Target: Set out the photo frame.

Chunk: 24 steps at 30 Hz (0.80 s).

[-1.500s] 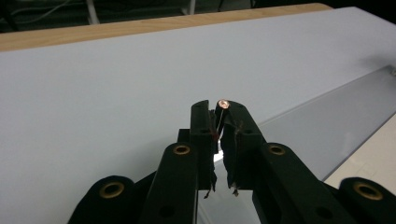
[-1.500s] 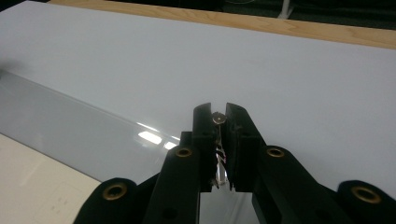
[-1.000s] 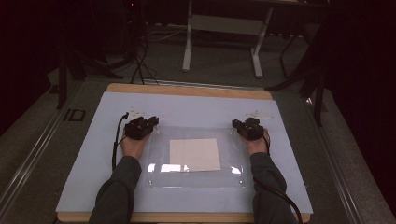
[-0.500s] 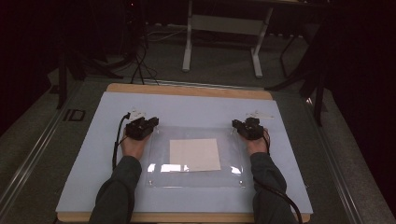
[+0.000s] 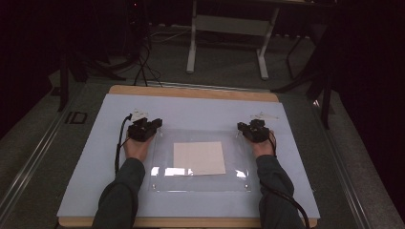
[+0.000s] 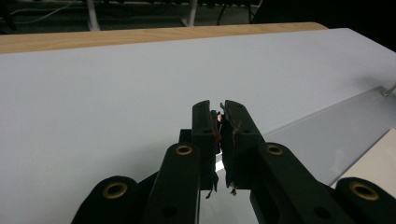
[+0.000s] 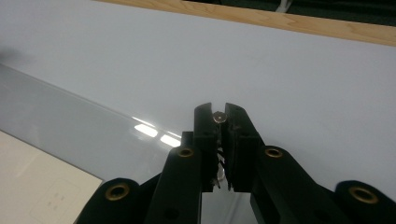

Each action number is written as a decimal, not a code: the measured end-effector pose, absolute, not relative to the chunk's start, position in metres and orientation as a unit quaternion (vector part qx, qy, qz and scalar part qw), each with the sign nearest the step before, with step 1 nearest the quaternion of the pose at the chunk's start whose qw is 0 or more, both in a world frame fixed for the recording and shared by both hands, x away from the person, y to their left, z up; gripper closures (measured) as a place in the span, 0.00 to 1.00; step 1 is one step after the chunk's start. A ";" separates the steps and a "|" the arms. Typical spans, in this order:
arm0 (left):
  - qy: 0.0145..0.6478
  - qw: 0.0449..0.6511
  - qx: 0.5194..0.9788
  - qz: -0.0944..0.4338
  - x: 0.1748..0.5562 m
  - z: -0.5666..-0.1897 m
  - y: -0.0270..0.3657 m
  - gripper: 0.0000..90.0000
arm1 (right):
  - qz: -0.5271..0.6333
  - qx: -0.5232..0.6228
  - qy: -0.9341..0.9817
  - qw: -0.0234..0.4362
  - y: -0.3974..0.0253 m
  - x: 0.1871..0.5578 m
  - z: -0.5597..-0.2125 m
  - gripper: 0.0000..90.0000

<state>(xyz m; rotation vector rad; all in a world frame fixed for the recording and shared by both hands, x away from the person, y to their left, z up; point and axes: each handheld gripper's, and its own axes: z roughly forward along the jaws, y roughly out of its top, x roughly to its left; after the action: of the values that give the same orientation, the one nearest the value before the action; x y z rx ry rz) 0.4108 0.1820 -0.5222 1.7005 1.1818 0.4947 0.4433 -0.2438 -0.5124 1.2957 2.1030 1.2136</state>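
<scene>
my left gripper (image 5: 152, 125) sits at the far left corner of the clear acrylic sheet (image 5: 200, 181), and in the left gripper view its jaws are pressed almost together over that corner; whether they actually bite the sheet or a small fitting there i cannot tell. my right gripper (image 5: 243, 128) is at the far right corner, jaws likewise drawn close, and in the right gripper view a small round stud (image 7: 217, 116) sits between their tips at the sheet's corner. the sheet lies flat on the pale blue mat (image 5: 86, 162), with a cream paper square (image 5: 198, 157) under or on its middle, well apart from both grippers. small fasteners show at the sheet's near corners. the mat covers a wooden table (image 5: 191, 92) whose bare edge runs along the far side. beyond the table stands a white metal frame (image 5: 227, 28) on the grey floor, with dark cables (image 5: 143, 62) trailing to its left. nothing lies between the grippers and the sheet corners.
</scene>
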 end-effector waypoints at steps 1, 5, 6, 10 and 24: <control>0.486 0.485 0.699 0.202 0.411 -0.522 0.182 0.93 | 0.432 0.462 0.750 0.193 -0.244 0.444 -0.512 0.94; 0.490 0.484 0.697 0.199 0.413 -0.522 0.182 0.93 | 0.421 0.464 0.755 0.194 -0.242 0.445 -0.510 0.95; 0.491 0.483 0.698 0.198 0.414 -0.522 0.182 0.93 | 0.420 0.466 0.755 0.192 -0.242 0.446 -0.510 0.95; 0.493 0.479 0.700 0.192 0.417 -0.521 0.182 0.94 | 0.419 0.470 0.754 0.186 -0.242 0.448 -0.510 0.95; 0.501 0.469 0.706 0.175 0.426 -0.518 0.183 0.94 | 0.430 0.478 0.746 0.174 -0.244 0.455 -0.512 0.95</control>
<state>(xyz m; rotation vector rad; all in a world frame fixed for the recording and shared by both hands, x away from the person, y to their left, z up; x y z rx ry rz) 0.4260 0.1831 -0.5182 1.7308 1.2289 0.4285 0.4551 -0.2440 -0.5121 1.3539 2.1154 1.2186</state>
